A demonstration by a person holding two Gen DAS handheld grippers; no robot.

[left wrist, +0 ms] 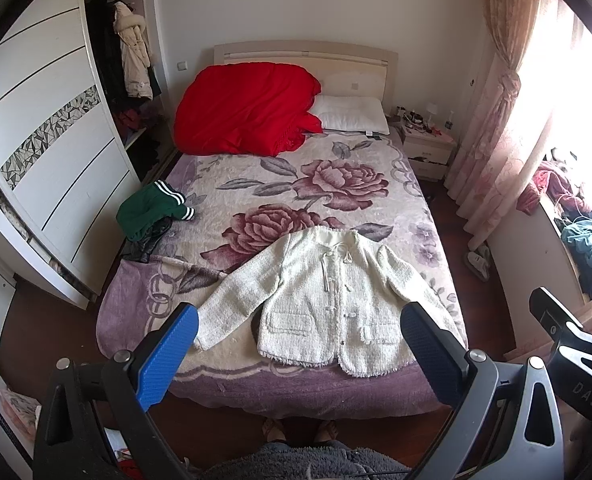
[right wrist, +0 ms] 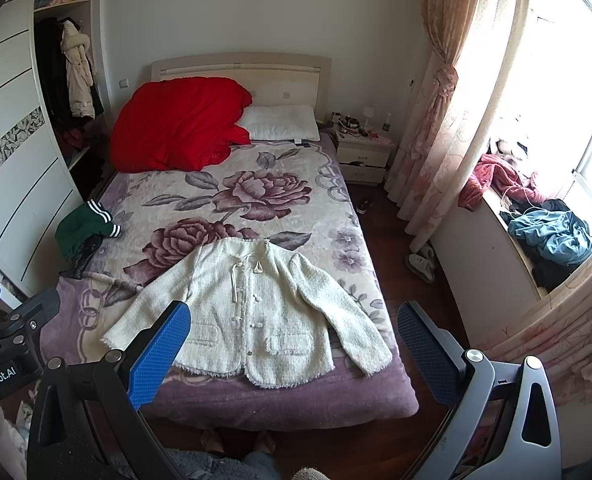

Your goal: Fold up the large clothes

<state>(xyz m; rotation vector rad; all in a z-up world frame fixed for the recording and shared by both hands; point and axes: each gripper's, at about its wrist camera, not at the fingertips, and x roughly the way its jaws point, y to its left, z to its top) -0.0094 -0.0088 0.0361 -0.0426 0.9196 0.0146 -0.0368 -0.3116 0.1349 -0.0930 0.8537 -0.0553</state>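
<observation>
A cream-white tweed jacket lies flat, front up, sleeves spread, near the foot of the bed; it also shows in the right wrist view. My left gripper is open and empty, held above the foot of the bed, with the jacket between its blue fingers. My right gripper is open and empty, at a similar height, to the right of the left one. Neither touches the jacket.
A green garment on dark clothes lies at the bed's left edge. A red quilt and a white pillow sit at the head. A wardrobe stands left; a nightstand, curtains and a cluttered windowsill stand right.
</observation>
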